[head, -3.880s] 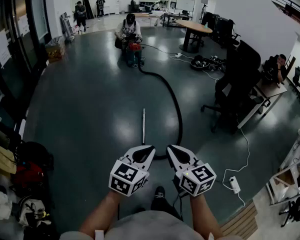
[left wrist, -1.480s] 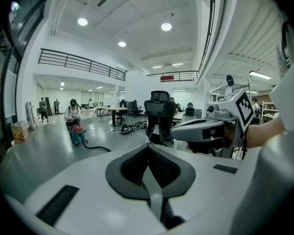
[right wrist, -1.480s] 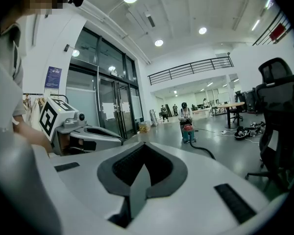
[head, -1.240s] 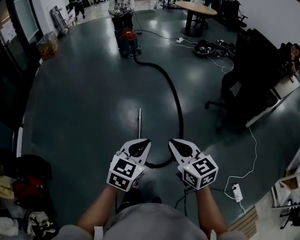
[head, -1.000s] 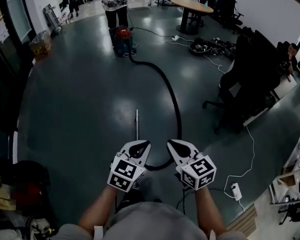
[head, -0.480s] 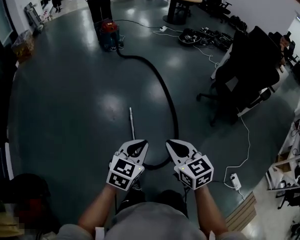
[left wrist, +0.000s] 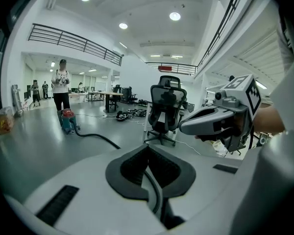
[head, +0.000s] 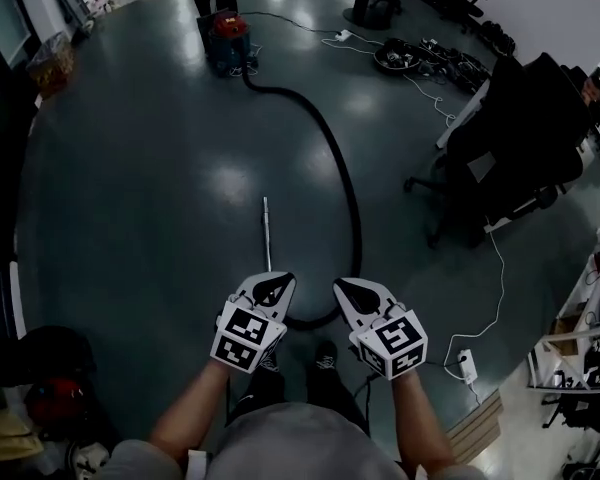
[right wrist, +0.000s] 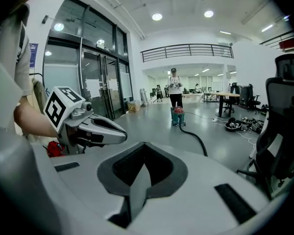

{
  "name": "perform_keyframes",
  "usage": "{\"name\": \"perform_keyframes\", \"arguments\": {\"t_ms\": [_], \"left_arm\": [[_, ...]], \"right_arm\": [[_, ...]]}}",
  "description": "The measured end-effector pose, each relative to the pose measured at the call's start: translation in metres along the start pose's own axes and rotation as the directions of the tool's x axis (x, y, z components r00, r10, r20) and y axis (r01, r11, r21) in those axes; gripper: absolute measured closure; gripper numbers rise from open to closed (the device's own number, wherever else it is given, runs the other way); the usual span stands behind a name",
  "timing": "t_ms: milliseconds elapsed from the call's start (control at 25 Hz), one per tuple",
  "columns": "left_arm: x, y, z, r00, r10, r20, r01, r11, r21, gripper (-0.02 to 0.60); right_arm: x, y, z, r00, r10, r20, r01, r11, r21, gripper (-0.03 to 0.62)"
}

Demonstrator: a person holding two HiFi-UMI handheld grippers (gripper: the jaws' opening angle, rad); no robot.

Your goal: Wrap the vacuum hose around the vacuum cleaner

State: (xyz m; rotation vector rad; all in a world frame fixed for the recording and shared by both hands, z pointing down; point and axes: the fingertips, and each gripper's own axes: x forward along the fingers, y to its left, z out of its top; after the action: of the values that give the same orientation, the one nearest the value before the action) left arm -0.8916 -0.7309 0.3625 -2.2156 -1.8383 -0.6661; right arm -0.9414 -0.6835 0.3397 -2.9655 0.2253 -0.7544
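Though only my head view shows the slim metal wand (head: 266, 233) near the curving black hose (head: 342, 168), left claw (head: 276, 281) and right claw (head: 341, 286) sit pressed together, empty.

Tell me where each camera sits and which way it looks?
Head view: on the person's head, facing steeply down at the hose on the floor; shows both arms, the left gripper and the right gripper.
Left gripper view: on the left gripper, facing along its shut jaws toward a chair; the right gripper shows at right.
Right gripper view: on the right gripper, facing along its shut jaws toward the vacuum; the left gripper shows at left.
Shared: all three see the vacuum and hose.
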Motion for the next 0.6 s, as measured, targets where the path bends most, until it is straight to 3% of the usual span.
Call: {"name": "perform_keyframes", "arguments": {"t_ms": [160, 320, 600], "left_arm": [[0.015, 0.006, -0.006, 0.999, 0.044, -0.028, -0.045, 0.999, -0.02, 0.574], [0.033, 0.012, -0.025, 0.996, 0.059, -0.063, -0.064, 0.994, -0.087, 0.574], [0.088, 0.047, -0.086, 0.977, 0.142, -0.156, -0.159, 0.982, -0.104, 0.574]], "right_arm": [[0.011, -0.018, -0.005, 0.999, 0.045, -0.019, -0.045, 0.999, -0.018, 0.589], [0.027, -0.038, -0.021, 0.996, 0.071, -0.051, -0.072, 0.997, -0.029, 0.589], [0.087, -0.073, -0.081, 0.989, 0.103, -0.104, -0.104, 0.995, -0.007, 0.589]]}}
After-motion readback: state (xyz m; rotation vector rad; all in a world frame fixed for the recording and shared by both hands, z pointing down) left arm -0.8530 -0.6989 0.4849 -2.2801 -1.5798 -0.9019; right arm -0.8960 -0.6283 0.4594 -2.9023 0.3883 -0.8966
